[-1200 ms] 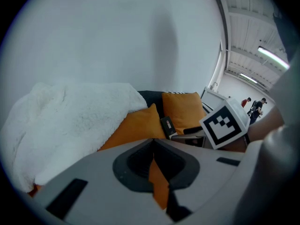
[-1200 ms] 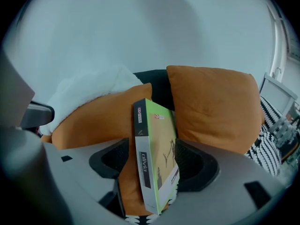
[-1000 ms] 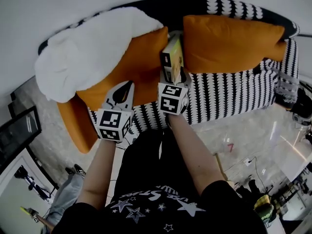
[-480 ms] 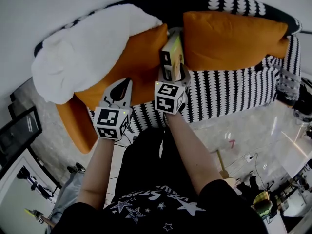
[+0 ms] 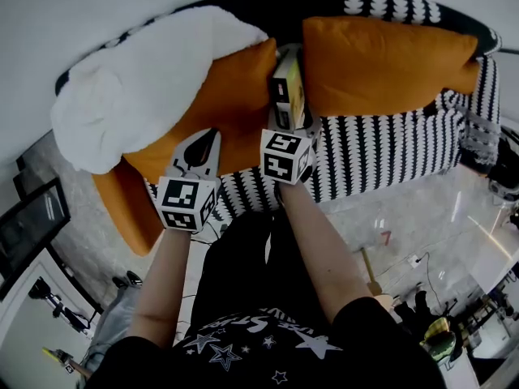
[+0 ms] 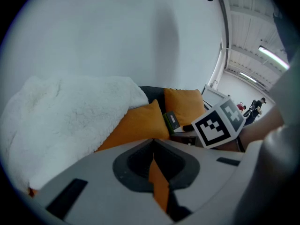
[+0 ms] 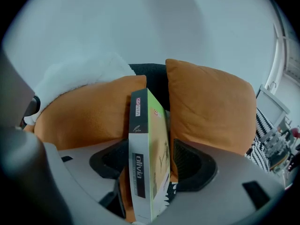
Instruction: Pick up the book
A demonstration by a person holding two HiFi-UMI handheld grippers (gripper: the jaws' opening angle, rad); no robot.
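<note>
The book (image 5: 288, 89), green-covered with a white and black spine, stands upright on its edge in the gap between two orange cushions. My right gripper (image 5: 289, 121) is shut on the book's (image 7: 149, 149) lower part, with a dark pad on each side of it. My left gripper (image 5: 202, 149) hovers shut and empty over the left orange cushion (image 5: 231, 104), a little left of the right one. In the left gripper view, the left gripper (image 6: 152, 144) has its jaws closed together, and the book (image 6: 171, 121) shows small beyond it, beside the right gripper's marker cube (image 6: 218, 123).
A fluffy white blanket (image 5: 142, 87) lies over the left cushion. The right orange cushion (image 5: 381, 55) leans on the back of the black-and-white patterned sofa (image 5: 381, 156). A dark monitor (image 5: 28, 225) stands on the floor at the left.
The right gripper and the book have shifted slightly toward the sofa back. The left gripper has barely moved.
</note>
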